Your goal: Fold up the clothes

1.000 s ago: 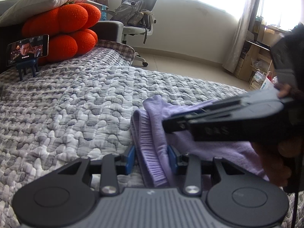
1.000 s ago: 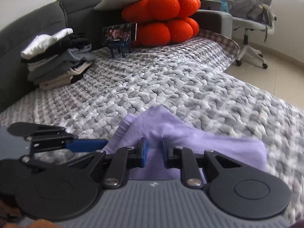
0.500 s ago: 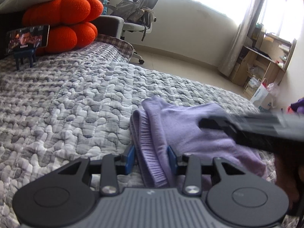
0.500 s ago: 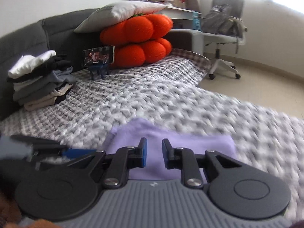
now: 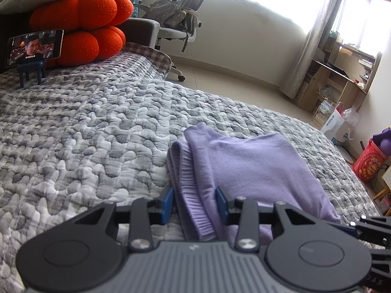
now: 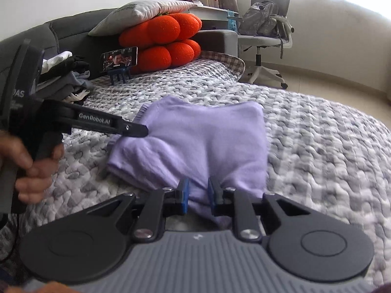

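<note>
A lavender knit sweater [image 5: 249, 161] lies folded on the grey quilted bed [image 5: 85, 134]. Its ribbed hem runs between the blue pads of my left gripper [image 5: 195, 202], which is shut on that edge. In the right wrist view the sweater [image 6: 207, 134] spreads ahead, and a bunched fold of its near edge is pinched in my right gripper [image 6: 198, 196]. There a hand [image 6: 31, 166] holds the left gripper [image 6: 139, 130] against the cloth's left side. Part of the right gripper [image 5: 374, 229] shows at the lower right of the left wrist view.
A stack of folded clothes [image 6: 66, 78] sits by the sofa back at the left. A phone on a blue stand [image 6: 119, 58] and orange cushions [image 6: 161, 39] under a pillow stand at the bed's far end. Beyond the bed stands an office chair [image 6: 266, 31] with a backpack.
The right gripper has swept from above the sweater to its right near corner, out to the edge of the left wrist view. The left gripper has kept its hold in place.
</note>
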`<state>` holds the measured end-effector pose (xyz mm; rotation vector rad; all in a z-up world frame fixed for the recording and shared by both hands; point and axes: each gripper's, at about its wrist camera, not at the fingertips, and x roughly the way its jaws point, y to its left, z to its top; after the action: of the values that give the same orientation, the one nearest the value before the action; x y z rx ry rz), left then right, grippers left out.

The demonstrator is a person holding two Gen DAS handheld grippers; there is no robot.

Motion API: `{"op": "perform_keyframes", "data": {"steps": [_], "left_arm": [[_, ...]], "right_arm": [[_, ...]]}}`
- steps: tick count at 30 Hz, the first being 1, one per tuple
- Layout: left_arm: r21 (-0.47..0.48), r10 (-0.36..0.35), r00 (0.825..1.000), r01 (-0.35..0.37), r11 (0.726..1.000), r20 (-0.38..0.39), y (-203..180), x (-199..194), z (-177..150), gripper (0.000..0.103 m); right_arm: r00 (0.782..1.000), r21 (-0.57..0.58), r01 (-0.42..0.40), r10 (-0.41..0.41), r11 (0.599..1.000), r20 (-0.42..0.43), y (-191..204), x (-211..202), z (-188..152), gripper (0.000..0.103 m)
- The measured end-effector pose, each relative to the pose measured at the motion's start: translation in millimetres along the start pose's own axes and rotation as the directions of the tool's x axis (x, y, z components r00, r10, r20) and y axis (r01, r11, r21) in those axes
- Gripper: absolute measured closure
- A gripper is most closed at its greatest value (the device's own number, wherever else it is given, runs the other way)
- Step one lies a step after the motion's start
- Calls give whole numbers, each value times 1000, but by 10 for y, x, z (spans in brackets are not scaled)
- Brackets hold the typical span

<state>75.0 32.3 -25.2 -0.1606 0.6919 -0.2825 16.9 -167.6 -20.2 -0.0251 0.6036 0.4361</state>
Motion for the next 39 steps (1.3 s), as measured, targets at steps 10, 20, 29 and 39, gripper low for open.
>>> {"op": "perform_keyframes", "data": {"steps": [10, 20, 29, 39], "left_arm": [[-15, -11, 1000, 11, 1000, -8, 68, -55, 28, 65], [-89, -28, 999, 29, 996, 18, 321, -194, 133, 67], [-121, -30, 999, 35, 992, 42, 479, -285, 137, 67], [-167, -41, 998, 49, 985, 50, 607, -290, 130, 67]], "right_arm": [[1000, 9, -4, 4, 1000, -7, 42, -149, -82, 79], [990, -169, -79, 98, 982, 104, 655, 29, 125, 65], [998, -331, 18, 2, 944, 59, 1025, 386, -30, 83], [978, -208, 2, 41, 978, 205, 929, 112, 129, 98]]}}
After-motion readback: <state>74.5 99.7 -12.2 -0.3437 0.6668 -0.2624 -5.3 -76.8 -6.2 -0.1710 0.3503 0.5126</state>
